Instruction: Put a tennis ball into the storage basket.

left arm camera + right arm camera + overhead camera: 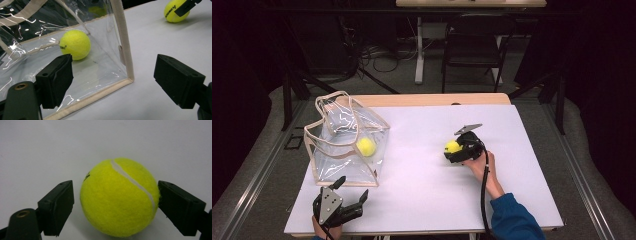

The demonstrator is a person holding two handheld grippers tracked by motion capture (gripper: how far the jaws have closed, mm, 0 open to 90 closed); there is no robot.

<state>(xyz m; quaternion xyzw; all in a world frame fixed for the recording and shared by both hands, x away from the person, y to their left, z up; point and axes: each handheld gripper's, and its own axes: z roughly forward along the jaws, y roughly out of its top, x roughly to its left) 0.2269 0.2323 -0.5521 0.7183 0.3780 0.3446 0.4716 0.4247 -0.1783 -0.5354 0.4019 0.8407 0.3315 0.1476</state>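
Observation:
A clear plastic bag (pixel 343 145) with beige trim and handles stands at the table's left, and a yellow tennis ball (pixel 366 146) lies inside it. My left gripper (pixel 353 187) is open near the front left edge and faces the bag's corner (pixel 126 75) and the ball in the bag (pixel 75 44). A second tennis ball (pixel 452 146) rests on the white table right of centre, between the jaws of my right gripper (pixel 452 151). In the right gripper view this ball (pixel 117 197) touches the right pad (pixel 180 207), with a thin gap at the left pad (pixel 58 207).
The white tabletop (pixel 422 195) has free room between the bag and the right hand. A wooden strip (pixel 432 99) runs along its far edge. A dark folding chair (pixel 474 40) and cables stand on the floor beyond.

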